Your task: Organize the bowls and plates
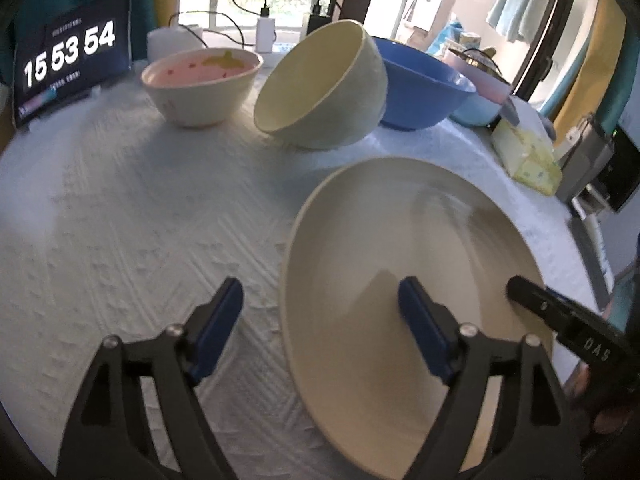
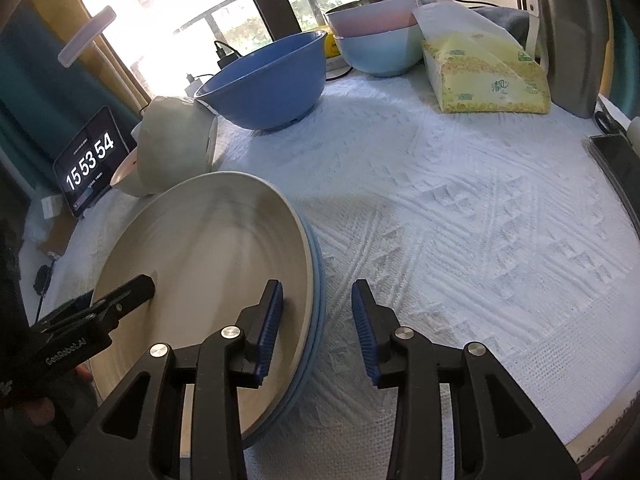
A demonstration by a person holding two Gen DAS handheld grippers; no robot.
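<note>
Both our claws are spread, each straddling the cream plate (image 1: 400, 248) rim: left gripper (image 1: 320, 320), right gripper (image 2: 318, 328). Only our right view shows blue plates (image 2: 316, 320) stacked beneath; only our left shows the pink-stained bowl (image 1: 200, 84) ahead.

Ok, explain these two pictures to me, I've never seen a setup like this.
No robot: a person holds two pincer tools, each with a camera looking along its fingers. One picture comes from the left gripper, the other from the right gripper. Both are open, holding nothing, each straddling an edge of the cream plate on the white textured tablecloth. Behind stand a cream bowl tipped sideways, a pink-lined soiled bowl, a blue plastic bowl, a yellow tissue pack and a tablet clock.
</note>
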